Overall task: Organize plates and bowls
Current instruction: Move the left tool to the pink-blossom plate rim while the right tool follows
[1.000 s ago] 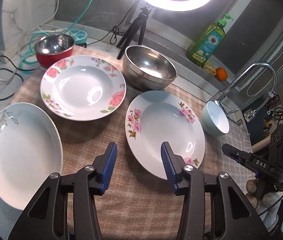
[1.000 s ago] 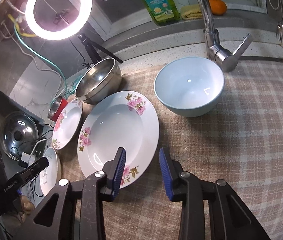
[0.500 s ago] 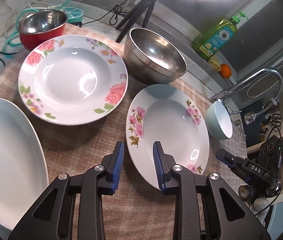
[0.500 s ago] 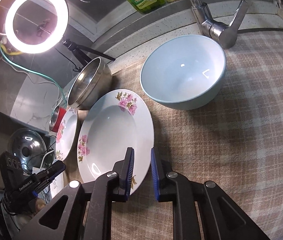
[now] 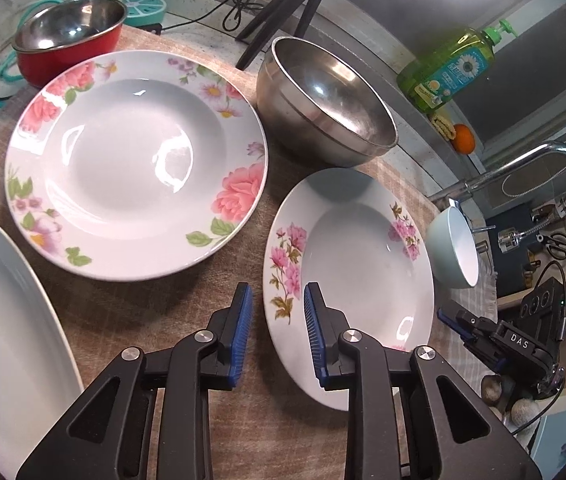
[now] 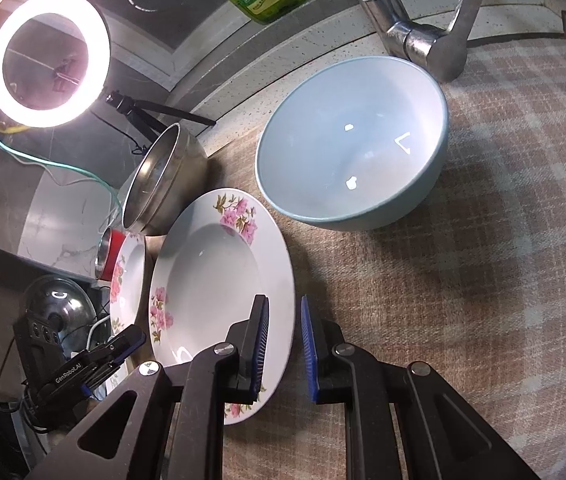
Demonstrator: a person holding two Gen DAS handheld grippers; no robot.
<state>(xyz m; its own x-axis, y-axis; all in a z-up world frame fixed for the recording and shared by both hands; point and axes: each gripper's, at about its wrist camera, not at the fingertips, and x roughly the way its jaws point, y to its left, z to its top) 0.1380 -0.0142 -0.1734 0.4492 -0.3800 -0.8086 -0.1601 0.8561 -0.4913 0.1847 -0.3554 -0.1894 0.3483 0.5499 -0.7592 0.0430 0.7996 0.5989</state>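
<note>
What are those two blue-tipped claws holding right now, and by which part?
Nothing is gripped yet. Both the left claw and the right claw straddle opposite rims of the small flowered plate; the left one is closing.

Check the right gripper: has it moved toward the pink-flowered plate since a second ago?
Yes. Against the plate, which lies where it was beside the blue bowl, the right gripper has come down and in; its narrowed fingers now straddle the plate's near rim.

Steel bowl (image 5: 325,98) behind plate (image 5: 349,276), beside bigger plate (image 5: 135,160).
</note>
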